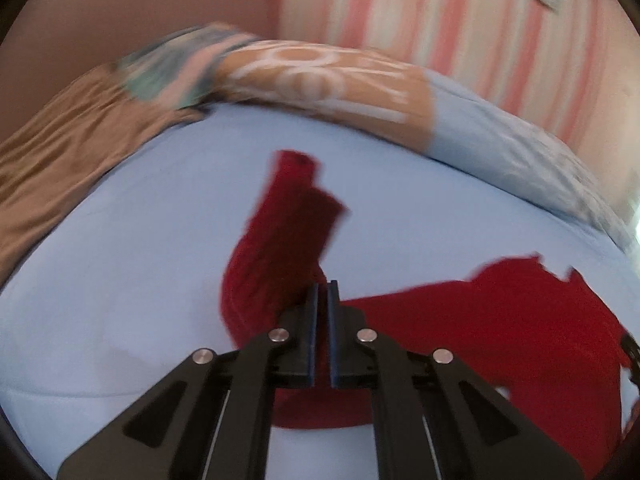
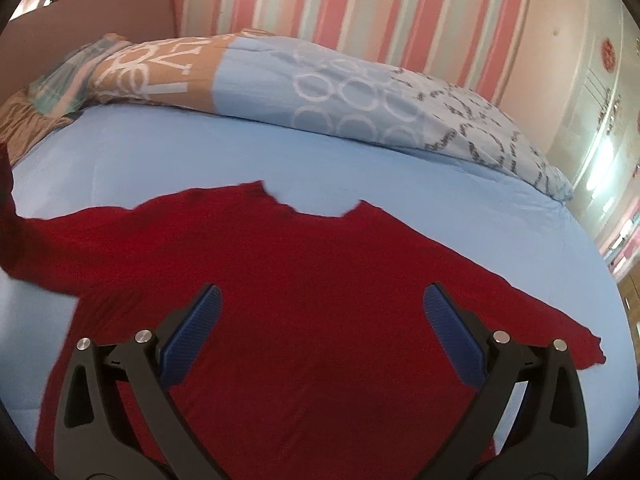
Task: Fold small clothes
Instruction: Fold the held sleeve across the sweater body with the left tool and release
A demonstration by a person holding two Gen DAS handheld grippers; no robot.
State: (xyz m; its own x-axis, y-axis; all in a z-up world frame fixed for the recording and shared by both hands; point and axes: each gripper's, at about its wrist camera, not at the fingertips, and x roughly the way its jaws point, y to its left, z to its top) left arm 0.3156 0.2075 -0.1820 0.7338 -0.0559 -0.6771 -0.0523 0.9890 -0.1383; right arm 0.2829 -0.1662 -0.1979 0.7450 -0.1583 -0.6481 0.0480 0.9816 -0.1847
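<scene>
A red sweater (image 2: 312,300) lies spread on the blue bed sheet (image 2: 200,152), in front of the patterned duvet (image 2: 360,104). The left gripper (image 1: 323,292) has its jaws closed on a sleeve (image 1: 288,216). The right gripper (image 2: 320,300) hovers over the sweater's body, jaws wide.

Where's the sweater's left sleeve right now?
In the left wrist view, the sleeve is lifted off the blue sheet, pinched in the left gripper.

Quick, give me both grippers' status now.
Left gripper: shut on the red sweater's sleeve, which is lifted off the bed.
Right gripper: open, holding nothing, over the red sweater.
</scene>
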